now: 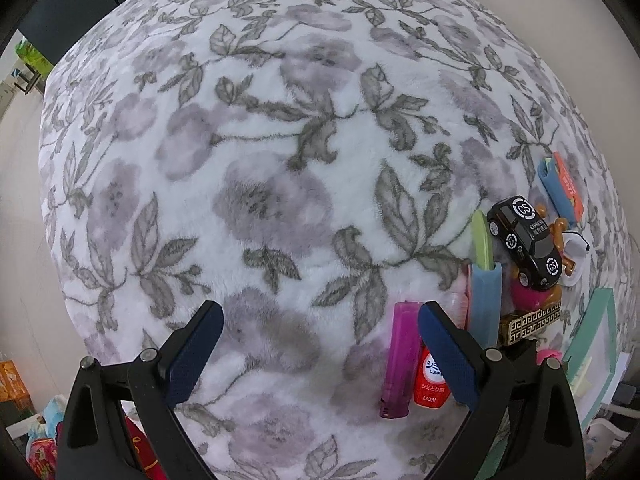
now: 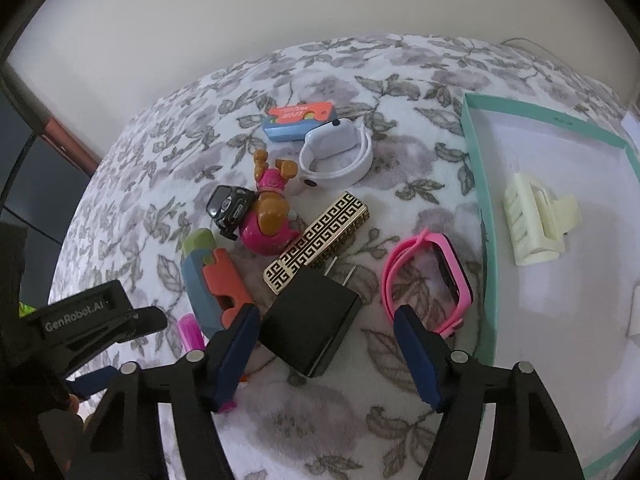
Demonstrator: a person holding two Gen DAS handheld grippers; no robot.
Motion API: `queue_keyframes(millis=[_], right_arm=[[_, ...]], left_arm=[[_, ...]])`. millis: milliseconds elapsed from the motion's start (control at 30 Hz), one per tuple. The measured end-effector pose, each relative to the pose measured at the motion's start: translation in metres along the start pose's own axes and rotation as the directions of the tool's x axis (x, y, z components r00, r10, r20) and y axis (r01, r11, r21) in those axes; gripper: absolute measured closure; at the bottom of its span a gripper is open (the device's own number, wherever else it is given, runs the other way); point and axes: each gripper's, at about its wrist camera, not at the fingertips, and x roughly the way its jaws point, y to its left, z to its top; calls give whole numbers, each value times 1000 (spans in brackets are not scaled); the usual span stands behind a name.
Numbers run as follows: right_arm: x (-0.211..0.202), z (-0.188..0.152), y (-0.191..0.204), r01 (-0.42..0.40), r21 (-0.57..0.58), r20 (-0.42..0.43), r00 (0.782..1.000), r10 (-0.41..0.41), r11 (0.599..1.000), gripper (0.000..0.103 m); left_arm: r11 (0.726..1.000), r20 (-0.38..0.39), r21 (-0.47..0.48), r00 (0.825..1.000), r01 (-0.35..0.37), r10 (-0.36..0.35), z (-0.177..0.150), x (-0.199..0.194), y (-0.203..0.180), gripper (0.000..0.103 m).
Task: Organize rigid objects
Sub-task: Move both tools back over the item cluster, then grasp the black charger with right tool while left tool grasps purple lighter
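Since the teal-rimmed box (image 2: 476,184) already holds a cream hair clip (image 2: 536,224), we judge it the sorting bin; the black charger (image 2: 310,322) lies on the blanket, between the right gripper (image 2: 326,346)'s part-open jaws, ungripped; the left gripper (image 1: 320,356) gapes empty over bare blanket.
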Motion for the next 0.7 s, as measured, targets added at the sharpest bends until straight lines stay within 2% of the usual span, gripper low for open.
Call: queue_keyframes(millis=[333,567,700], right_arm=[[6,1,10,42,-52,-3,999,-42,998,33],[4,0,5,27,-43,-29,999,-28,999,33],[4,-1,7,29,-48,-22,999,-30,998,32]], left_arm=[[999,-26,36,1000,7,-6,-1,16,-10,5],[994,-57,111,998,8,-1,-12,29,-36,5],[994,-42,111,999,-9,14,-13,31,-39,5]])
